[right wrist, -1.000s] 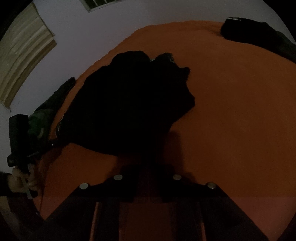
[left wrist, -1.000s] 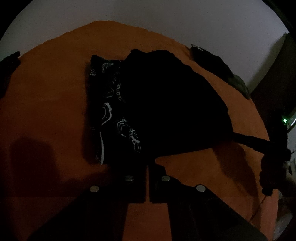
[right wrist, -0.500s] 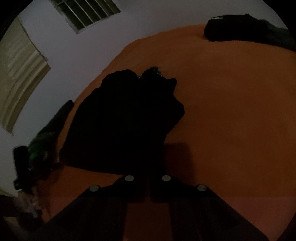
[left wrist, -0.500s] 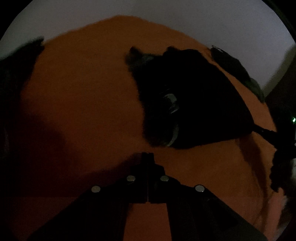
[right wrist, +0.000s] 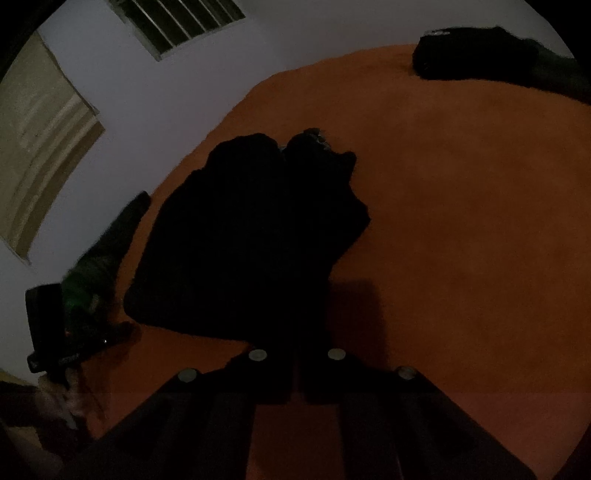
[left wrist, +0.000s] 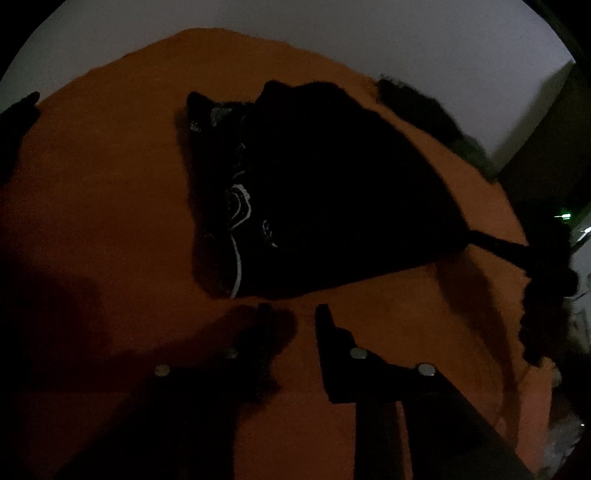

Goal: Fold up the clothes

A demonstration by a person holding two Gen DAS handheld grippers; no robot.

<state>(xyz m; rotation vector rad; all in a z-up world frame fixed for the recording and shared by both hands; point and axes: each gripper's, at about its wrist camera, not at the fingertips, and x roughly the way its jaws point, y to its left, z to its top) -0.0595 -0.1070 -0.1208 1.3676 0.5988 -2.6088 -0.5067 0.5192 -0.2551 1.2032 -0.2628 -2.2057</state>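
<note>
Just ahead of the left gripper [left wrist: 291, 314], whose jaws are opening with nothing between them, a black garment with a white printed pattern [left wrist: 314, 199] lies folded on the orange bed cover [left wrist: 103, 177]; the right gripper [right wrist: 295, 354] reaches that garment's near edge with its jaws parting slightly, though darkness hides whether cloth sits between them. Beyond the garment a dark heap of clothes [left wrist: 424, 110] sits by the pale wall [left wrist: 332, 33]; another dark pile [right wrist: 480, 55] lies far to the right of the right gripper, cut off by the frame's edge, its details too dim to read.
</note>
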